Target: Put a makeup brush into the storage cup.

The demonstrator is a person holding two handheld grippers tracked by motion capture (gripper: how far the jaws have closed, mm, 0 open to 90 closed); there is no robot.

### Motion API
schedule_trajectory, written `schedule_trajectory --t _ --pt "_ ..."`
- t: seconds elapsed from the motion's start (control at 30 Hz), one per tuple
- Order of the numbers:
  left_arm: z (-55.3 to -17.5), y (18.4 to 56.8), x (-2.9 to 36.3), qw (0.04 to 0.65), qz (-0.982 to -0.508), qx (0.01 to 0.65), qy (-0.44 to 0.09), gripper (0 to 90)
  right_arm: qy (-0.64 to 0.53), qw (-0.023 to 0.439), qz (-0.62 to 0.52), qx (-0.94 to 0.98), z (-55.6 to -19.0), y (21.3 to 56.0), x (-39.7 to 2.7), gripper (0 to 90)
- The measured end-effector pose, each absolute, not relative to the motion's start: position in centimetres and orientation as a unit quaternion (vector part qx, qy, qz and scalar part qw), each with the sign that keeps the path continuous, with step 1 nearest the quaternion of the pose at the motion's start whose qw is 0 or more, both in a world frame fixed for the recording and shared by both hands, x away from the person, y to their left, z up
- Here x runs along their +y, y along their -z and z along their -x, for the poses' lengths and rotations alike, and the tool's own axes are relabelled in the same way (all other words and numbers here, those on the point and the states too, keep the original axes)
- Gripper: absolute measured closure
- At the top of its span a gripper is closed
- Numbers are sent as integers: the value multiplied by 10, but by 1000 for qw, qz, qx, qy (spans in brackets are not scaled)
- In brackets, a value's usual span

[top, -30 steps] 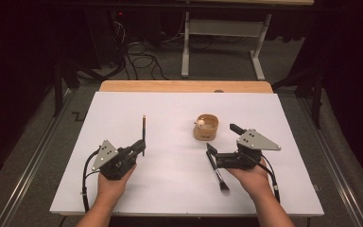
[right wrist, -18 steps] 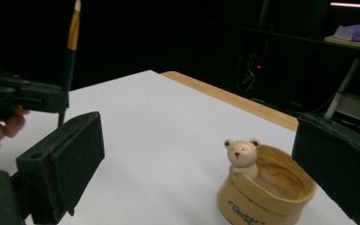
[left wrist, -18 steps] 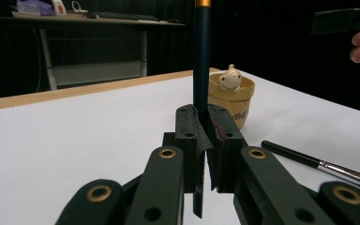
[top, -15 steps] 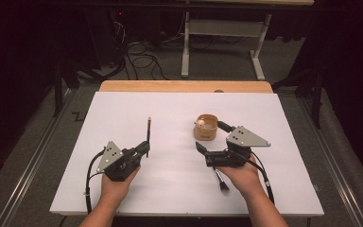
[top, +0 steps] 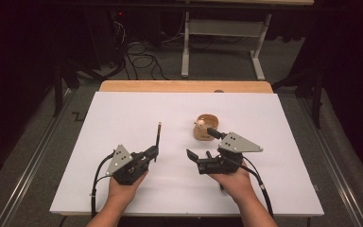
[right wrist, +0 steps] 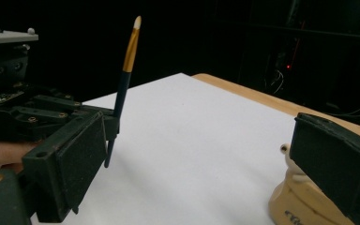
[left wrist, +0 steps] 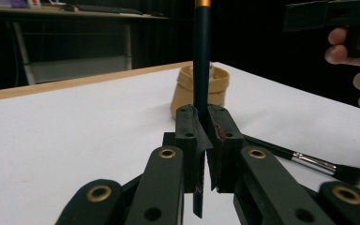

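Observation:
My left gripper [top: 152,151] is shut on a thin dark-handled brush [top: 158,137] whose gold ferrule and pale tip point away from me. Up close, the pads [left wrist: 192,133] pinch the handle [left wrist: 201,56], which stands upright between them. The right gripper view catches this brush [right wrist: 124,75] and the left gripper [right wrist: 112,129] at its left. My right gripper [top: 202,144] stands open, one jaw beside a small tan cup [top: 207,126] that holds a white knobbed piece. Its wide-apart pads [right wrist: 82,157] frame bare table, with the cup [right wrist: 304,201] at the lower right.
A second brush with a silver ferrule [left wrist: 309,161] lies flat on the white table [top: 123,113], by my right hand. A wooden strip [top: 184,86] runs along the far edge. Dark floor, cables and a table frame lie beyond.
Both hands have drawn toward the table's middle. The left gripper carried its brush to the right; the right gripper slid left and now covers the lying brush in the high view.

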State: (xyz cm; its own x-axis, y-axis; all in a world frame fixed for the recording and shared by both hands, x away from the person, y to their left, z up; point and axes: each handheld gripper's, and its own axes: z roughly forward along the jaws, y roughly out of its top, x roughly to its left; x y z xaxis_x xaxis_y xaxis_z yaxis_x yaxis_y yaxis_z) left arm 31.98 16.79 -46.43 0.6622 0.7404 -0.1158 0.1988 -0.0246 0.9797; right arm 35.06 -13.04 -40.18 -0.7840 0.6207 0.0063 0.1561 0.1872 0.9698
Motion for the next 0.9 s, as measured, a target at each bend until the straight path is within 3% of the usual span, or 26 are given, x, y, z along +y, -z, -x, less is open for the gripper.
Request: schedule_trajectory --t 0.7,0.9 --pt "-305 467 136 625 -689 318 -183 839 -593 155 -261 746 -339 414 -121 103" --pt "-302 466 133 630 -688 314 -176 839 -595 150 -270 742 -340 415 -119 176"
